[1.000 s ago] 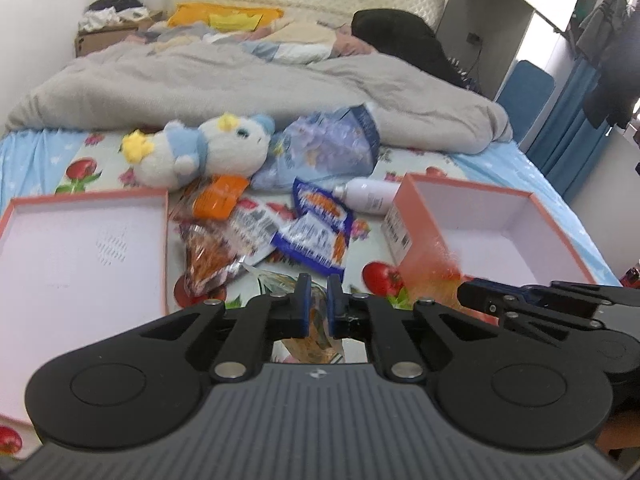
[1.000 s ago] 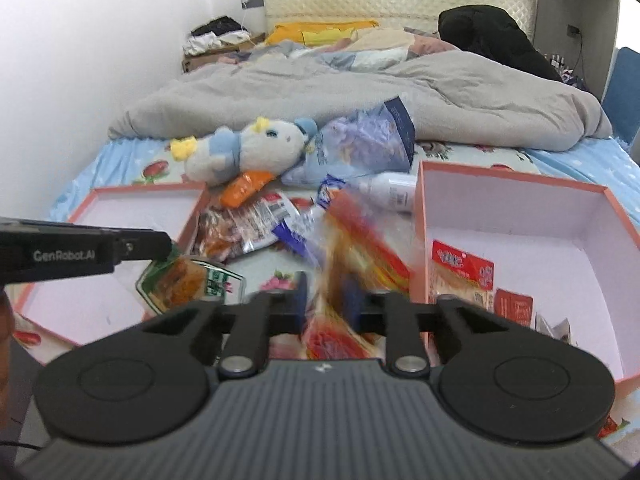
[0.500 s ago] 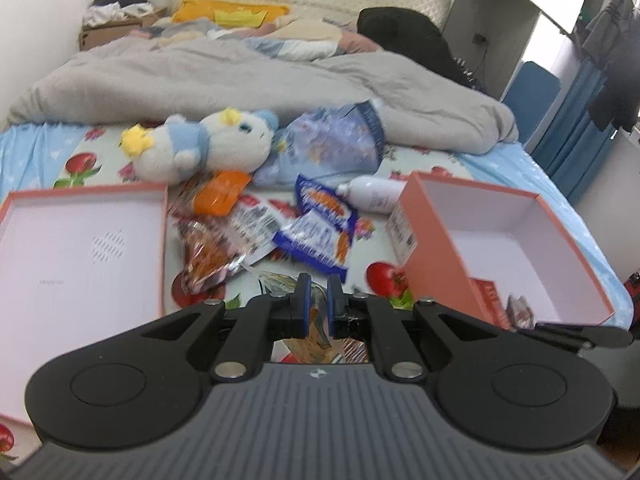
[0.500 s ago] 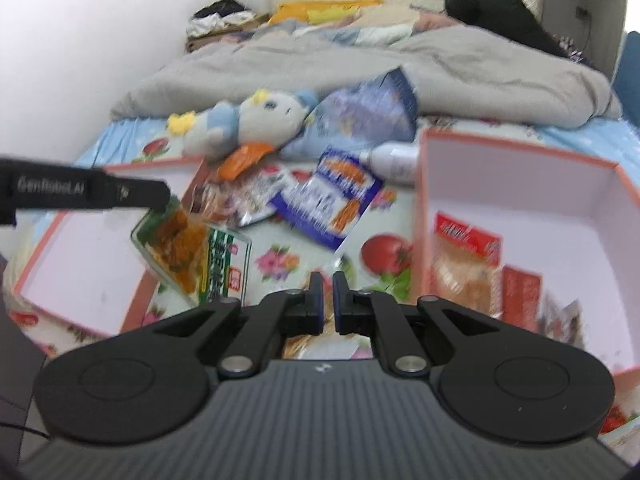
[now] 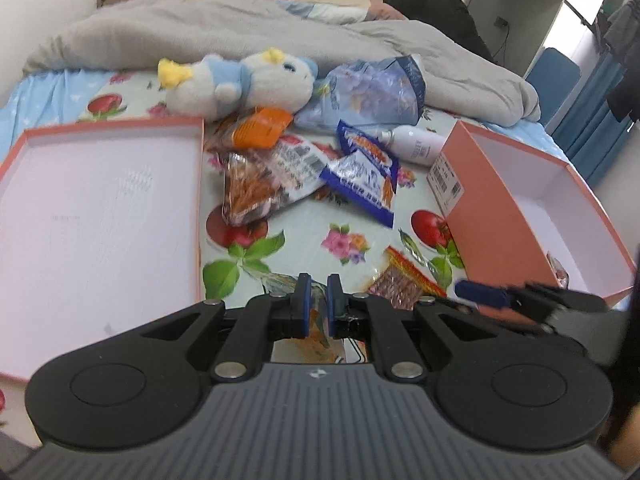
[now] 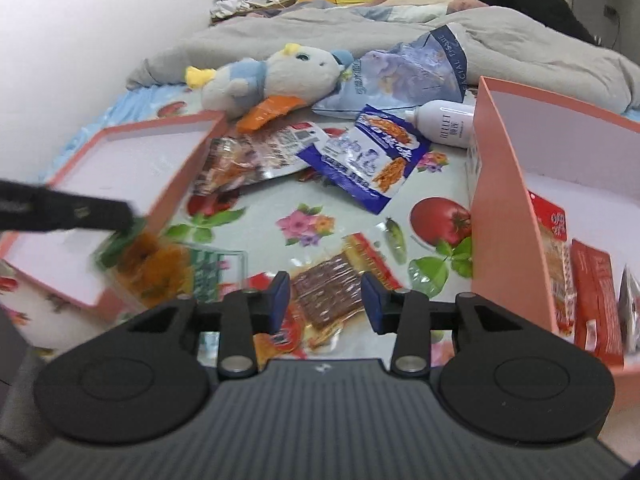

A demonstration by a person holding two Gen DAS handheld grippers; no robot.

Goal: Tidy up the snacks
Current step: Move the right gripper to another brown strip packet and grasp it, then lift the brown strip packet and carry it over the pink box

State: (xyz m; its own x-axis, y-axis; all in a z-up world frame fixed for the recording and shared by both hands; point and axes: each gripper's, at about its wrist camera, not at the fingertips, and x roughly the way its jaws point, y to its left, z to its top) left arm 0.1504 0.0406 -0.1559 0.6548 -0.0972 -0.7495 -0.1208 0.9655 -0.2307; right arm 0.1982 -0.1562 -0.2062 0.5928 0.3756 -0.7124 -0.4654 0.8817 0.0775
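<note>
A: Where are the snacks right now?

B: Some are already in the deep pink box (image 6: 504, 200) on the right. I can see red packs (image 6: 592, 280) standing inside it, by its near wall.

A: So is the job done?

B: No, I think it is about partway. A flat brown snack pack (image 6: 328, 292) lies on the bed sheet (image 6: 348, 208), just beside the box. The right gripper (image 6: 325, 299) hangs over it with its jaws spread wide, one on each side, and nothing in them.

A: And the other one?

B: The left gripper (image 5: 318, 304) has its jaws pinched on a green and orange snack pack (image 6: 156, 260). That pack hangs in the air near the corner of the flat pink lid (image 5: 100, 200). It looks blurry.

A: What else is left on the bed?

B: A blue snack bag (image 6: 368, 156) and a see-through bag of orange sticks (image 5: 260, 184) lie in the middle, touching each other. An orange pack (image 5: 260, 130) sits under the plush toy (image 5: 240, 80). My guess is all of these must go in the box too.

A: Is everything there a snack?

B: No. A white bottle (image 6: 444, 122) lies near the box's far corner, and a big pale blue bag (image 5: 372, 92) leans by the grey blanket (image 5: 240, 28). That bag looks like tissues, but I cannot tell for sure
</note>
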